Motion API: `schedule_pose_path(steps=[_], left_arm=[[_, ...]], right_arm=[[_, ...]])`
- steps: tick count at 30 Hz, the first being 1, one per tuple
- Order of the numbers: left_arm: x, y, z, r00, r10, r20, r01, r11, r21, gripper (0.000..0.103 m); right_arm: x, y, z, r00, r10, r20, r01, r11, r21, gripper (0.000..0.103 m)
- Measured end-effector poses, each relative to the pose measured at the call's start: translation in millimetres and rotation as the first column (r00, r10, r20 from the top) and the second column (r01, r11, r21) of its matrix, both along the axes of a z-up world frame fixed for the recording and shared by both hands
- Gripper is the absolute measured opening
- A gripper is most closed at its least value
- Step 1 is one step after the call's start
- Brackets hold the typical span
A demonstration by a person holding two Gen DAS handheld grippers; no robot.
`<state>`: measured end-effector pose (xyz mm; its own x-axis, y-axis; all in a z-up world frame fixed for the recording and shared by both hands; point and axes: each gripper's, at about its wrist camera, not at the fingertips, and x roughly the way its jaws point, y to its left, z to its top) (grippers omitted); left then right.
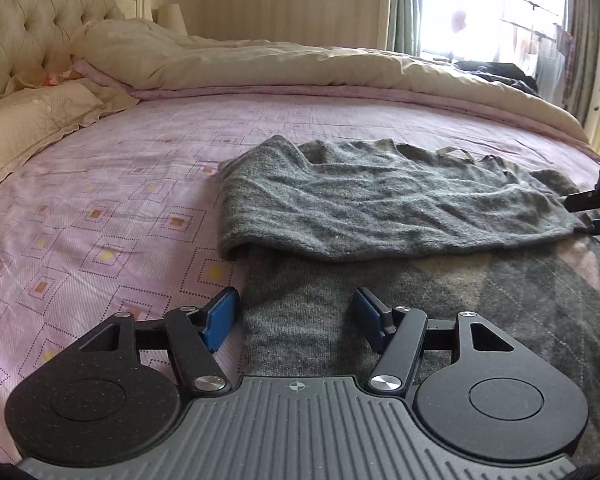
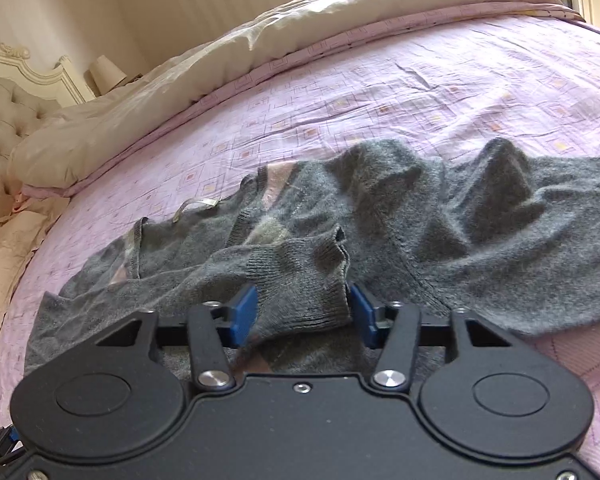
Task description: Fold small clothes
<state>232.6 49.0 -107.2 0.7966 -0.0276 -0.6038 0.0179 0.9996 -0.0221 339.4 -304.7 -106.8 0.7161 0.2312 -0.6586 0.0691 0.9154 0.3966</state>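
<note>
A grey knitted sweater (image 1: pixel 380 208) is lying spread on the pink patterned bedsheet (image 1: pixel 100 208), partly folded, with one layer turned over onto the rest. No brand, label text or writing is readable anywhere on it; only a pale hanging loop (image 2: pixel 198 207) is showing at its neckline.

The right wrist view is showing what the left one is not: a ribbed sleeve cuff (image 2: pixel 300 280) is sitting between the blue pads (image 2: pixel 245 312) of the right gripper (image 2: pixel 302 314). The cuff is filling the gap from pad to pad and is bunching between them, so the jaws are clamping on it. This view is also showing pale pink diamond patches in the knit near the neckline.

The left wrist view is showing the folded-over layer from the other side, with the sweater's argyle-patterned lower part nearest the camera. The left gripper (image 1: pixel 296 316) is hovering over the sweater's near edge with its jaws apart and nothing gripped; one pad (image 1: pixel 220 318) is over the bedsheet, the other over the knit. The right gripper's tips are just entering at this view's right edge, at the sweater's far corner.

Beyond the sweater a cream duvet (image 1: pixel 300 68) is lying heaped, and past it a tufted headboard (image 1: pixel 28 28) and a bright window (image 1: pixel 496 12).
</note>
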Motion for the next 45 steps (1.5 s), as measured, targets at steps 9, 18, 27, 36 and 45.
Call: schedule_pose_path(steps=[9, 18, 27, 36, 45], left_arm=[[1.2, -0.2, -1.5, 1.0, -0.002, 0.001, 0.002, 1.0, 0.002, 0.062], [2.7, 4.1, 4.9, 1.0, -0.019, -0.023, 0.019, 1.0, -0.003, 0.063], [21.4, 1.9, 46.0, 1.0, 0.025, 0.015, -0.025, 0.999, 0.037, 0.063], [77.1, 24.8, 7.8, 0.978, 0.159, -0.133, -0.156, 0.987, 0.033, 0.074], [45.3, -0.5, 40.9, 0.993, 0.099, -0.067, -0.105, 0.99, -0.095, 0.072]], right_arm=[[-21.8, 5.6, 37.2, 0.993, 0.052, 0.107, -0.041, 0.994, -0.097, 0.021], [-18.7, -13.7, 1.6, 1.0, 0.011, -0.003, -0.011, 0.995, -0.102, 0.026], [-22.1, -8.7, 0.9, 0.999, 0.032, 0.011, -0.03, 0.991, -0.131, 0.03], [-28.4, -15.0, 1.4, 0.998, 0.053, 0.018, -0.05, 0.989, -0.137, 0.04], [-59.7, -42.1, 18.1, 0.997, 0.024, 0.068, -0.015, 0.991, -0.13, 0.067]])
